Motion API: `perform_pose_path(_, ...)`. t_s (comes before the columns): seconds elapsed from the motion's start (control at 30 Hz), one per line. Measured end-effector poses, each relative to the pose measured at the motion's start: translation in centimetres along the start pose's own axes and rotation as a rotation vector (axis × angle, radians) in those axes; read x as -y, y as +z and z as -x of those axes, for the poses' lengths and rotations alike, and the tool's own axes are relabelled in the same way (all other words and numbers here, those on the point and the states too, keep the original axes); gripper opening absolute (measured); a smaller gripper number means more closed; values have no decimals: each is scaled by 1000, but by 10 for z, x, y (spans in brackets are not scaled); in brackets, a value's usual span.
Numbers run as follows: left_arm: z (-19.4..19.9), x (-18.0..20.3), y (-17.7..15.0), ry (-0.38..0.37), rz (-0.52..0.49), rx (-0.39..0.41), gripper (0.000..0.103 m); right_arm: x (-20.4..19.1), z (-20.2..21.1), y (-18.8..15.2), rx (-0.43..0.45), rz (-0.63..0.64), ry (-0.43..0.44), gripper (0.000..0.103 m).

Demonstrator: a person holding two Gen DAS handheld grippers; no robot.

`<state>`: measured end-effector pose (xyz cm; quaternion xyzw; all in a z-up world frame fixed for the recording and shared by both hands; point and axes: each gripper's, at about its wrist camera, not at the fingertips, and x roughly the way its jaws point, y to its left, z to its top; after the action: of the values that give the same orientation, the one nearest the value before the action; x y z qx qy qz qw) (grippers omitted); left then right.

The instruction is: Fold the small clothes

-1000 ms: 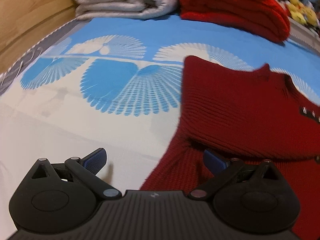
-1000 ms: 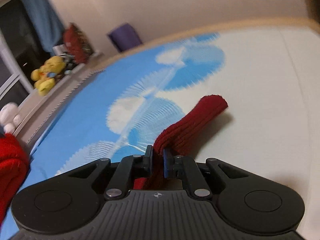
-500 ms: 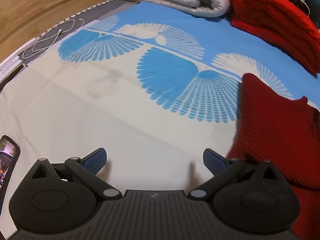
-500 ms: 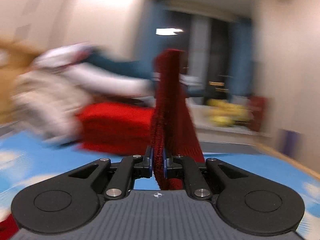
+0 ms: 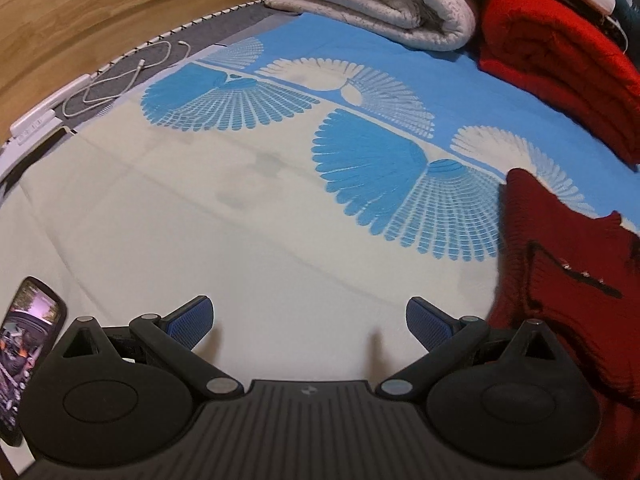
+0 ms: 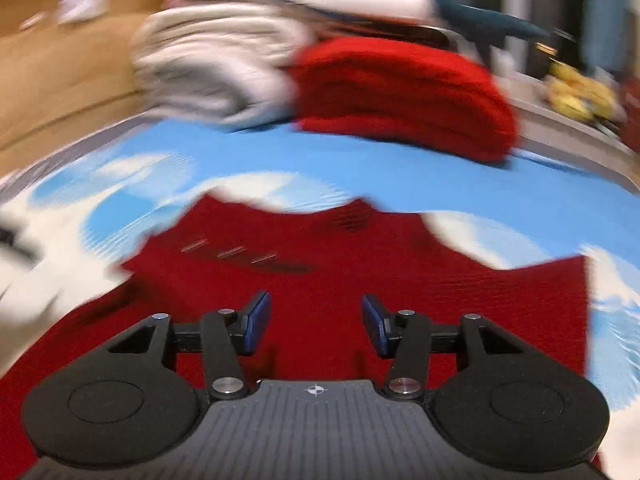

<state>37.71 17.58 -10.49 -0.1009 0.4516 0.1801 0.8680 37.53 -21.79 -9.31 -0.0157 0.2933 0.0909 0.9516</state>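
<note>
A small dark red knitted sweater point(image 6: 320, 264) lies spread on the blue and cream bed sheet point(image 5: 240, 220), its neckline toward the far side. In the left wrist view the sweater point(image 5: 560, 264) fills the right edge. My right gripper point(image 6: 316, 320) hovers over the sweater's body; its jaws are opening and nothing is between its blue pads. My left gripper point(image 5: 308, 320) stands wide open over bare cream sheet, to the left of the sweater, holding nothing.
At the head of the bed sit a folded grey-white blanket point(image 5: 380, 4) and a folded bright red blanket point(image 5: 560, 64). A phone point(image 5: 28, 356) lies at the near left. White cables point(image 5: 120, 80) and a power strip lie by the wooden headboard point(image 5: 100, 8).
My right gripper carried the red sleeve up and across over the sweater, then let it go and its jaws parted. My left gripper slid left, off the sweater onto bare sheet.
</note>
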Motion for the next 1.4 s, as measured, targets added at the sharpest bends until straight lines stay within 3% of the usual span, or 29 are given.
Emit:
perform_pose_path(0.1, 0, 9, -2, -14, -10, -2, 103, 23, -16, -1, -45, -92, -17, 51)
perform_pose_path(0.2, -6, 21, -6, -21, -41, -16, 103, 27, -45, -26, -180, -94, -45, 51)
perform_pose_path(0.23, -8, 25, -8, -23, -51, -24, 103, 23, -45, -30, -128, -75, -53, 52)
perform_pose_path(0.3, -10, 31, -11, -33, -72, -36, 103, 19, -40, -24, -127, -73, -54, 52)
perform_pose_path(0.4, -7, 39, -15, -55, -103, -24, 103, 33, -4, -13, -75, -190, 9, 55)
perform_pose_path(0.5, 2, 43, -16, -78, -124, 3, 103, 42, 58, -15, -10, -208, 12, 68)
perform_pose_path(0.67, 29, 45, -26, -105, -215, 70, 103, 53, 164, -58, -8, -228, -27, 81)
perform_pose_path(0.8, 68, 41, -62, -151, -257, 115, 103, 59, 222, -114, 7, -220, -122, 90)
perform_pose_path(0.87, 80, 41, -84, -173, -263, 96, 103, 66, 235, -141, -42, -244, -202, 92)
perform_pose_path(0.9, 86, 40, -99, -188, -275, 78, 103, 70, 235, -144, -77, -264, -206, 92)
perform_pose_path(0.97, 96, 33, -127, -245, -282, 51, 103, 79, 239, -151, -55, -280, -147, 91)
perform_pose_path(1.07, 112, 17, -164, -304, -257, 18, 103, 88, 240, -161, -87, -272, -199, 91)
perform_pose_path(1.2, 126, -3, -195, -292, -223, 25, 103, 97, 248, -171, -100, -314, -184, 91)
perform_pose_path(1.4, 127, -10, -215, -250, -249, 24, 103, 93, 260, -184, -107, -290, -161, 91)
